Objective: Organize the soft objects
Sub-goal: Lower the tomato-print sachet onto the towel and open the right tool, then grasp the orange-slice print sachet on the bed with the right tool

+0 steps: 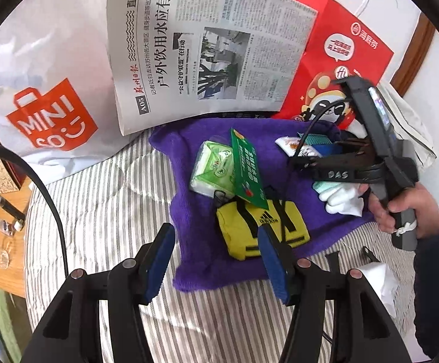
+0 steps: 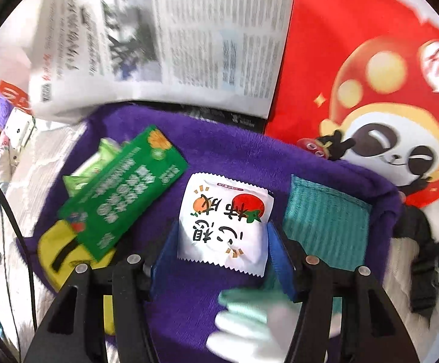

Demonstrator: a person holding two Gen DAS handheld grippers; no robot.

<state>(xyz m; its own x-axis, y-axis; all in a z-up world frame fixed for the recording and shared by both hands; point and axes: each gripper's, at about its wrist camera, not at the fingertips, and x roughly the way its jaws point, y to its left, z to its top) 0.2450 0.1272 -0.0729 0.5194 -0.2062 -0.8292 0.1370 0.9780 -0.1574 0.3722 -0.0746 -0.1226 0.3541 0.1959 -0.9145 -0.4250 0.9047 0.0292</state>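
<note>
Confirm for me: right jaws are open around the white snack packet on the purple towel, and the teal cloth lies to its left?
Not quite. In the right wrist view the teal cloth lies to the right of the white snack packet, not left. The rest holds: the right gripper stands open around it on the purple towel.

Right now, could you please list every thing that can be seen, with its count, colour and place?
towel: one, purple, spread on the striped bed
tissue pack: one, green and white, on the towel
green card: one, lying over the tissue pack
pouch: one, yellow with black stripes, at the towel's near edge
white sachet: one, on the towel between the right gripper's fingers
socks: white and mint, on the towel's right side
newspaper: one, propped behind
red bag: one, behind on the right
white bag: one, orange logo, on the left
left gripper: open, above the towel's near edge
right gripper: open around the sachet
</note>
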